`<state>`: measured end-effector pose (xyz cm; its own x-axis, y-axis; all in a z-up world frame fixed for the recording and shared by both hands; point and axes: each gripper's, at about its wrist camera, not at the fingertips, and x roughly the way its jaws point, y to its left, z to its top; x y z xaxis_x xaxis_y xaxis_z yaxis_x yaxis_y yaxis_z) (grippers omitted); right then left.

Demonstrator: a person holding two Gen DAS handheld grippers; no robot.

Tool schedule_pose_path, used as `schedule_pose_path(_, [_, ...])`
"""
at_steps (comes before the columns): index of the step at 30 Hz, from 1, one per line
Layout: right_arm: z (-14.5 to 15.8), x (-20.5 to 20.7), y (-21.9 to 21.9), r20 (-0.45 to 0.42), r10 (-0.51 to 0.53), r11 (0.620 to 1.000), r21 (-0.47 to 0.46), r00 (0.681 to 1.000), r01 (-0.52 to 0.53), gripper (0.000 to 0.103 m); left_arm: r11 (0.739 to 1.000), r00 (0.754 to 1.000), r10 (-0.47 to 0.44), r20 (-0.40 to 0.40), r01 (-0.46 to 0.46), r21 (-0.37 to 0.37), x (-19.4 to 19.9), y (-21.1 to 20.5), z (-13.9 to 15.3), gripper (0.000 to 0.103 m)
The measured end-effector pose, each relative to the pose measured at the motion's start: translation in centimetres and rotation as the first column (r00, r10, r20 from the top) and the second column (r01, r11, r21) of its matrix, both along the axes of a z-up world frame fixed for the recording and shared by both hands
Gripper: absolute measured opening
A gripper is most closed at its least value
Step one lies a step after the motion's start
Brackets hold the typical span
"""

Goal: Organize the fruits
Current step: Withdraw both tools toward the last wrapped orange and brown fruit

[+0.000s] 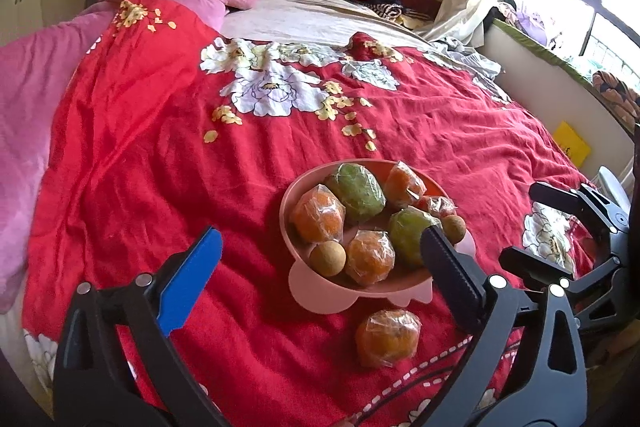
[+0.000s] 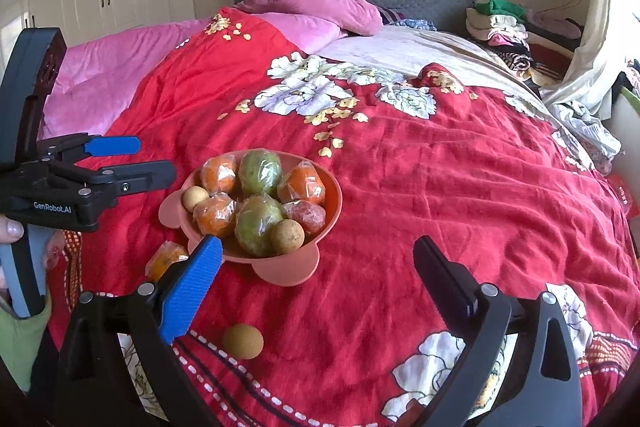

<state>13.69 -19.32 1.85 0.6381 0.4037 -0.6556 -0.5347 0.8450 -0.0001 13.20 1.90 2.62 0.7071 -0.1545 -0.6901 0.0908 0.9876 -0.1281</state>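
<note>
Both grippers hang above the near end of a bed, angled down toward the fruit, and each stands wide apart with nothing between its fingers. From the left wrist view, the left gripper (image 1: pixel 320 259) frames the near part of a pink bowl (image 1: pixel 400 289) that sits on the red flowered bedspread (image 1: pixel 160 147); its blue-padded finger is off to the left of the bowl over bare cloth, while its black finger overlaps the bowl's right rim in the picture, in front of a wrapped green fruit (image 1: pixel 406 233). The bowl holds two green fruits, several oranges in clear wrap and two small round brown fruits. One more wrapped orange (image 1: pixel 387 337) lies on the bedspread just in front of the bowl, between the left gripper's fingers and nearer to the black one, touching neither. From the right wrist view, the right gripper (image 2: pixel 318 265) has the bowl (image 2: pixel 276 273) ahead and to its left, with the blue pad's tip overlapping the bowl's near rim in the picture. A loose brown fruit (image 2: pixel 242 341) rests on the cloth between the right gripper's fingers, close to the blue one and clear of both. The stray orange (image 2: pixel 166 259) shows just left of that blue pad. A hand (image 2: pixel 10 229) grips the left gripper's handle at the picture's left edge.
</note>
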Motion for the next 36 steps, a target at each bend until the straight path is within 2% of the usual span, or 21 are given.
schedule_pose_path(12, [0.6,-2.1,-0.2,-0.003,0.022,1.0,-0.014,1.0,-0.022,0.098,1.0,0.999,0.018,0.03,-0.017,-0.005,-1.8,-0.4,1.5,0.093])
schedule_pose_path(36, [-0.7,-4.7,0.5,-0.047,0.083,0.994,-0.064,0.995,-0.086,0.098,1.0,1.0,0.013,-0.004,-0.013,0.008,-4.4,-0.6,1.2,0.093])
